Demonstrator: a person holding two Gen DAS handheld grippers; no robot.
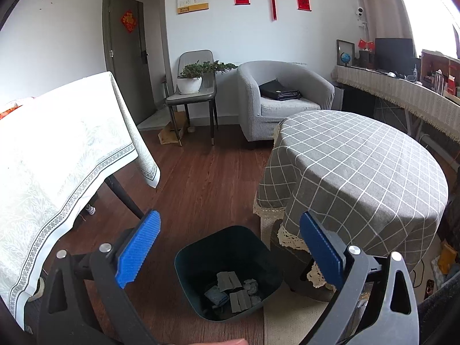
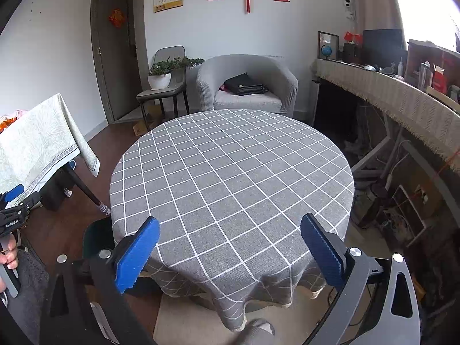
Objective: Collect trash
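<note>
left wrist: our left gripper (image 1: 230, 247) is spread wide, nothing between the pads. it looks down over the bin (image 1: 230, 270) on the wood floor, just beside the round table (image 1: 359, 172). the trash (image 1: 233, 290) is in the bin bottom: a few grey folded card pieces, crumpled grey wads, one bluish scrap. no loose trash shows on the floor in this view. white-cloth table (image 1: 57, 158) sits to the left, apart from the bin.

right wrist: our right gripper (image 2: 230, 250) is also spread wide and empty, aimed over the checked tabletop (image 2: 230, 172). the top shows no trash at all. a sliver of the bin (image 2: 95, 238) peeks out at the table's left edge. our left gripper (image 2: 11, 198) and the hand (image 2: 8, 256) on it sit at far left.

handling, as we judge it: the pieces look light, soft and crushable, not fragile. wads can be pinched anywhere across the middle; flat card is better taken at an edge or fold. task looks about done.
</note>
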